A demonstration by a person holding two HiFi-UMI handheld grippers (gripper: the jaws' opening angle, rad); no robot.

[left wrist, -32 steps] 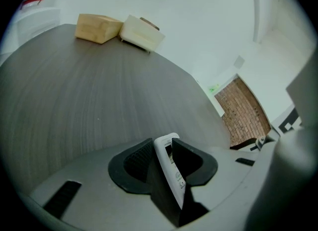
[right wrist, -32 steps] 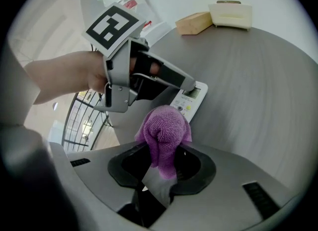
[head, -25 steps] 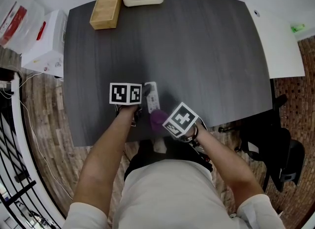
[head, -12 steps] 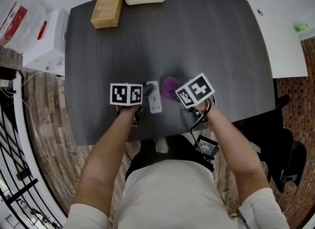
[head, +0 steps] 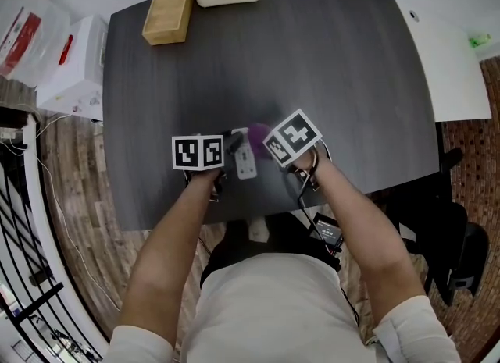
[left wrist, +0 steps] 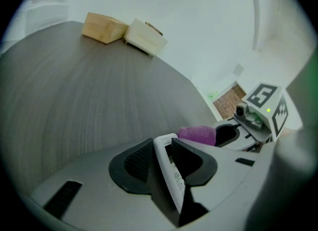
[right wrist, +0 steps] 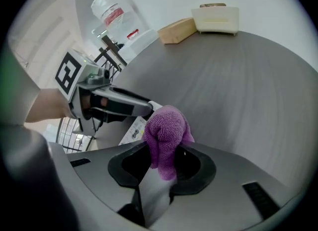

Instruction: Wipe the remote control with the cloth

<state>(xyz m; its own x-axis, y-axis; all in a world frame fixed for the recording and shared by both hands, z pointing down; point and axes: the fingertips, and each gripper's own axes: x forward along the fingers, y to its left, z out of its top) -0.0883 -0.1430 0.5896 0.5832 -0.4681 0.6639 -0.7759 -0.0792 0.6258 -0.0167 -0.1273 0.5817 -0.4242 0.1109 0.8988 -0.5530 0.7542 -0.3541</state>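
The left gripper [left wrist: 164, 156] is clamped on the white remote control [head: 246, 160], its dark pads pressing the two long sides of the slim body. In the head view the remote sits at lower centre of the frame, near the front edge of the dark wood-grain table [head: 328, 65], between the two marker cubes. Whether it rests on the table or is held just above it cannot be told.

The right gripper [right wrist: 161, 164] is closed on a purple cloth [right wrist: 166, 129], pinched at a bunched fold so that a rounded wad stands out ahead of the jaws. In the head view that wad lies just beside the remote's upper end. Actual contact is not clear.

The remote looks light and rigid, with a smooth plastic shell, so it will probably twist or slide in a two-pad hold when pushed from one side. The hold across its narrow sides near one end seems sound, as it leaves the button face bare for wiping. The cloth is soft and limp. It likely gives under pressure, so gripping it close behind the wad should keep it firm enough to rub.
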